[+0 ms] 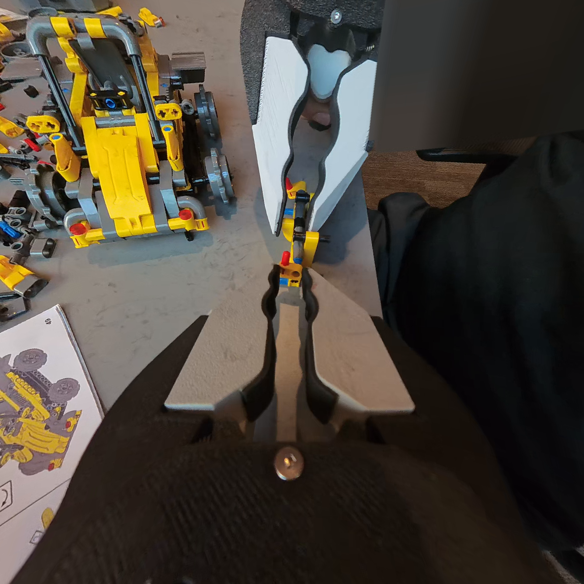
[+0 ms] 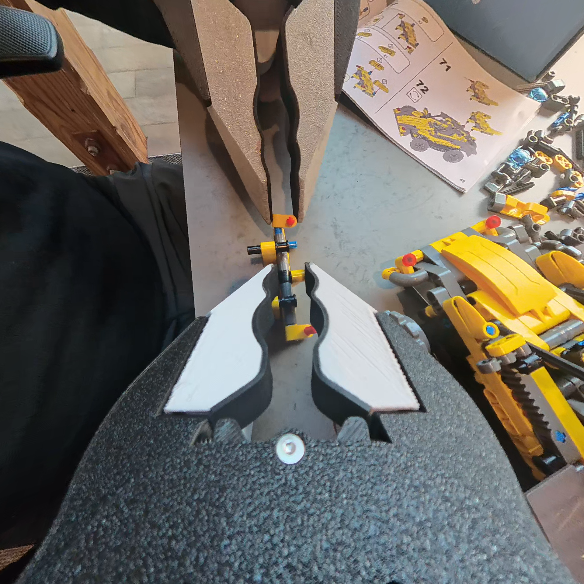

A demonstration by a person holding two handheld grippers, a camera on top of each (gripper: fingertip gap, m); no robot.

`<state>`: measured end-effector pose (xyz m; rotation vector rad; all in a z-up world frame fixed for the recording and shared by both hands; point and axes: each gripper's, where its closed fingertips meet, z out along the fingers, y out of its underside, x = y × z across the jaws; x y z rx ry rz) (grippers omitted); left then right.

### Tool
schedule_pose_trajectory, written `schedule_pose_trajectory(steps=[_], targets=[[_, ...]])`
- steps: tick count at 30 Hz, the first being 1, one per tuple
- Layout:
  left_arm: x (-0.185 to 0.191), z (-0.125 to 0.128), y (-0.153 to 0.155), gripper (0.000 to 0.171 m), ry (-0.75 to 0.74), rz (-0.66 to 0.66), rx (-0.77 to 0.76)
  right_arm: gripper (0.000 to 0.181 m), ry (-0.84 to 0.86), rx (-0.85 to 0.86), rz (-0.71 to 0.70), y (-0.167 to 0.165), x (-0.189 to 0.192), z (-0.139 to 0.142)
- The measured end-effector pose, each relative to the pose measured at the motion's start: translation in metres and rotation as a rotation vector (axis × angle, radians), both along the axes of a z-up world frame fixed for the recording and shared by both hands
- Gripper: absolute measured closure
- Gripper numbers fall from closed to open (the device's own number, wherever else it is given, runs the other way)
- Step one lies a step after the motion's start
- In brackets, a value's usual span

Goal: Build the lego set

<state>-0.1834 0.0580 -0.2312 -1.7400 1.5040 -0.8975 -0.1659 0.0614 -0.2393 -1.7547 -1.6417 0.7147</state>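
Glossy yellow plastic on the brick vehicle (image 1: 123,164). Matt grey tabletop (image 1: 189,284), faintly mottled. Rough, chipped wood on the beam (image 2: 76,104); smooth paper booklet (image 2: 442,104).

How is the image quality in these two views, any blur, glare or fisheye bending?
Left wrist view: the left gripper base is soft, the yellow vehicle model sharp, its shadow soft, edges fisheye-bent. Right wrist view: sharper, warm sun on the instruction booklet, no harsh glare.

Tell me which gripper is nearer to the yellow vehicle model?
Right. The right gripper sits just beside the yellow vehicle model; the left gripper is farther off.
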Motion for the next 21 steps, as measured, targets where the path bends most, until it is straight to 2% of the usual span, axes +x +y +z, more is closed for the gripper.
schedule_pose_trajectory(steps=[5,11,17,21], targets=[[0.004,-0.006,-0.005,0.163,0.033,-0.002,-0.043,0.164,0.000,-0.005,0.019,-0.004,-0.004,0.000],[0.004,-0.005,-0.002,0.163,0.037,0.018,0.015,0.165,-0.008,0.027,0.013,-0.001,-0.003,0.000],[-0.003,-0.008,0.006,0.167,0.049,0.092,-0.019,0.164,-0.045,0.075,-0.022,0.007,0.004,0.000],[-0.008,-0.006,0.013,0.167,0.050,0.160,0.027,0.164,-0.032,0.046,-0.027,0.007,0.005,-0.001]])
